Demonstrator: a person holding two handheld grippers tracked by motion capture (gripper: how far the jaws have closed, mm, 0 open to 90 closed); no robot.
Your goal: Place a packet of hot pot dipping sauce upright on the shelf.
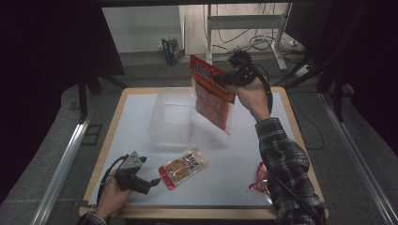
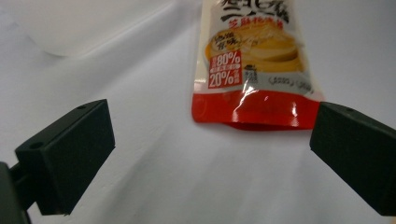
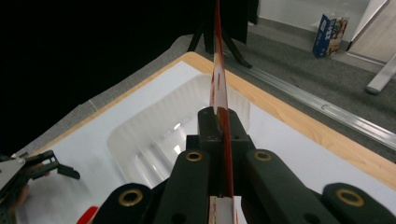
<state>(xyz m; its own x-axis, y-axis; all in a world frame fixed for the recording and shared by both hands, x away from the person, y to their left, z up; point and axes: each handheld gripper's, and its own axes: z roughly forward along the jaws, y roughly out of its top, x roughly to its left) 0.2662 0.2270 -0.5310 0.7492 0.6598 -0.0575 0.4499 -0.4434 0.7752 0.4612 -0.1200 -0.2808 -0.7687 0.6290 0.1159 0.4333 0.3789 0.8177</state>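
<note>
The clear plastic bin (image 1: 170, 117) stands on the table (image 1: 244, 159). Above its right edge the right tongs (image 1: 220, 78) pinch the big red snack bag (image 1: 212, 96) by one edge; it may slip or miss. The left tongs (image 1: 155, 181), spread, face the small packet (image 1: 183, 167).

Table (image 1: 141, 101): clear tub (image 1: 171, 117) at rear centre. Large snack bag (image 1: 212, 93) hangs in air just right of tub, pinched at top edge by right gripper (image 1: 224, 78). Small packet (image 1: 183, 166) flat on table, in front of tub. Left gripper (image 1: 151, 182) just left of packet, jaws apart. Third packet (image 1: 261, 180) at front right, beside right sleeve (image 1: 286, 164).
</note>
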